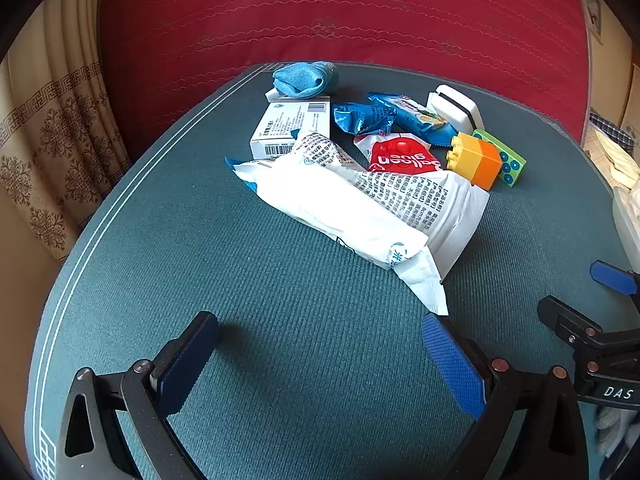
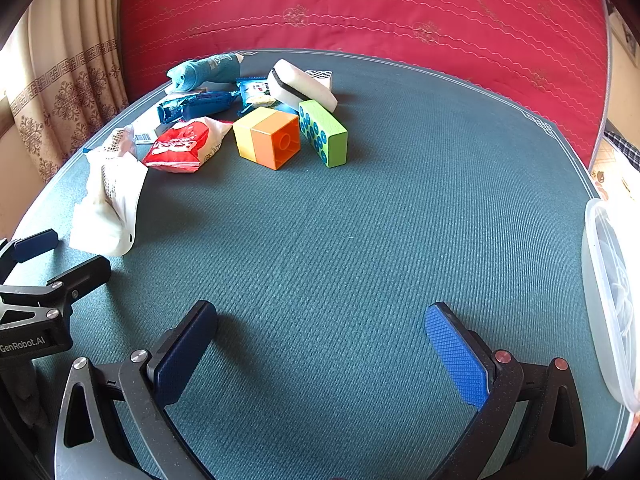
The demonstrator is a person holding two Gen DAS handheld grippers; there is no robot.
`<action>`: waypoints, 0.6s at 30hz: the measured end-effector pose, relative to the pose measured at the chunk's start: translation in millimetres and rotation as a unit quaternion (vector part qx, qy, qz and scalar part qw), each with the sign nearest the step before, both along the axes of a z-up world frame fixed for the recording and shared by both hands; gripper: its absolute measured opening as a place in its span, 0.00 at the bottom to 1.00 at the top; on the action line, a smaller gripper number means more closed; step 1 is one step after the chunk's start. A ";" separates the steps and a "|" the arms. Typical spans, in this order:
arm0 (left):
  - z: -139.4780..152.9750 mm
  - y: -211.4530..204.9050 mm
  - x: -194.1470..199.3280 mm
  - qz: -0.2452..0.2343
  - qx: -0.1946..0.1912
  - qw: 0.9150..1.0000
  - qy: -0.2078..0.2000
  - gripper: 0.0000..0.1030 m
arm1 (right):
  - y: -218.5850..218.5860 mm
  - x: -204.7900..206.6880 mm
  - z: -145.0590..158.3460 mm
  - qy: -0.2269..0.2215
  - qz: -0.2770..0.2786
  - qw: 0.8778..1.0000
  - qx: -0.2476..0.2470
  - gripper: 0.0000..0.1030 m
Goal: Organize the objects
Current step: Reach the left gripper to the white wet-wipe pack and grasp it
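I have both sets of fingers spread wide and empty over the green table (image 2: pixel 360 220): left gripper (image 1: pixel 320 360), right gripper (image 2: pixel 320 354). The clutter sits beyond them, around the white pouch (image 1: pixel 352 208): red packet (image 1: pixel 402 156) behind it, yellow-orange block (image 1: pixel 474 159) beside that, blue cloth (image 1: pixel 300 78) farthest back.

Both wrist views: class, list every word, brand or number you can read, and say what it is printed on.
"GenRobot.AI": body of the left gripper.
"DAS": body of the right gripper.
"Balloon glue", seen upside down and partly hidden: red packet.
Dense print on the large white pouch: too small to read.
Barcode and print on the white box: too small.
Print on the blue wrappers: blurred.
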State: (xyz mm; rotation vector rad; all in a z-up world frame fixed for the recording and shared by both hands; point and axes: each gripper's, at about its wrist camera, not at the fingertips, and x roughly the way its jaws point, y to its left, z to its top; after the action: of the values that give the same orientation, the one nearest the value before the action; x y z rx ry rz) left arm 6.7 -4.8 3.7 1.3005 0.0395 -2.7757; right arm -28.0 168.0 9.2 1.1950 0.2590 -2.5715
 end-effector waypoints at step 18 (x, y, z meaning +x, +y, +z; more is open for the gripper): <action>37.0 -15.9 -4.2 0.033 0.110 0.993 0.039 1.00 | -0.5 0.1 -0.1 0.000 0.000 1.000 0.000 1.00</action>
State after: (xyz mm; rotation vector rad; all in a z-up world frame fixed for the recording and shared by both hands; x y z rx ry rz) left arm 2.6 -20.7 40.8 1.2059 0.3977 -2.8282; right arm -28.0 167.5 9.1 1.1949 0.2591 -2.5721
